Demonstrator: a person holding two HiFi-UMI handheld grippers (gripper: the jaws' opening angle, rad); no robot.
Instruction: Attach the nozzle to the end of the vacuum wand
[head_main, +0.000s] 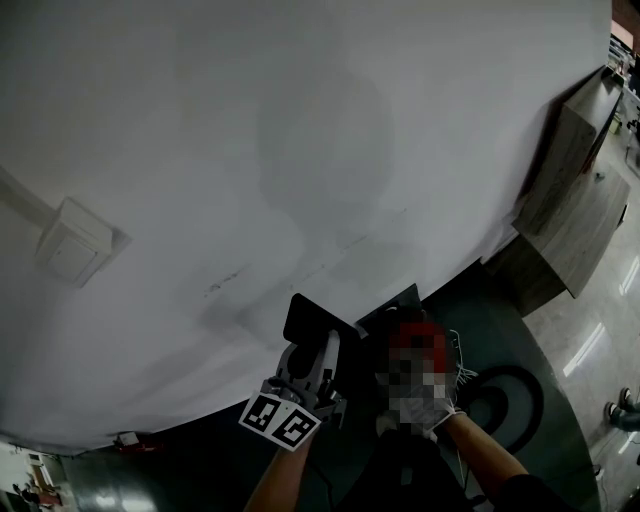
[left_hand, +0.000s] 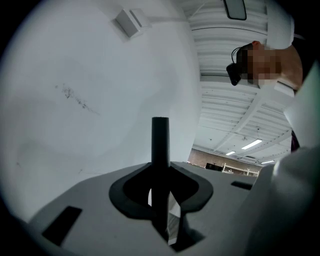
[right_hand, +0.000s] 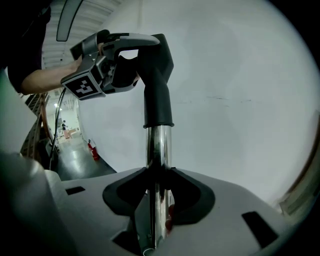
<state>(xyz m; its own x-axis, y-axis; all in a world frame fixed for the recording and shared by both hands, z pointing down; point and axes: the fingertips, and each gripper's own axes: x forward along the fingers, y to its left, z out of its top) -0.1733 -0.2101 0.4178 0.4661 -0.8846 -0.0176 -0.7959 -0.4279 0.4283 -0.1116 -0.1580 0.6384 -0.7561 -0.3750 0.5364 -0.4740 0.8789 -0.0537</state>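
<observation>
A chrome vacuum wand (right_hand: 159, 165) runs straight up between the jaws of my right gripper (right_hand: 157, 220), which is shut on it. The collar of a black bent nozzle piece (right_hand: 157, 75) sits over the wand's far end. My left gripper (right_hand: 119, 70) grips that piece at its bent top, marker cube facing out. In the left gripper view the nozzle (left_hand: 160, 150) stands edge-on between the jaws of the left gripper (left_hand: 161, 220). In the head view the left gripper (head_main: 318, 352) holds the black nozzle (head_main: 318, 322) against a white wall; the right gripper is hidden behind a gloved hand (head_main: 432, 408).
A white wall fills most views, with a switch box (head_main: 72, 243) on it. A wooden cabinet (head_main: 580, 200) stands at the right. A dark floor mat with a black ring (head_main: 505, 400) lies below. A red fire extinguisher (right_hand: 93, 149) stands far back along the wall.
</observation>
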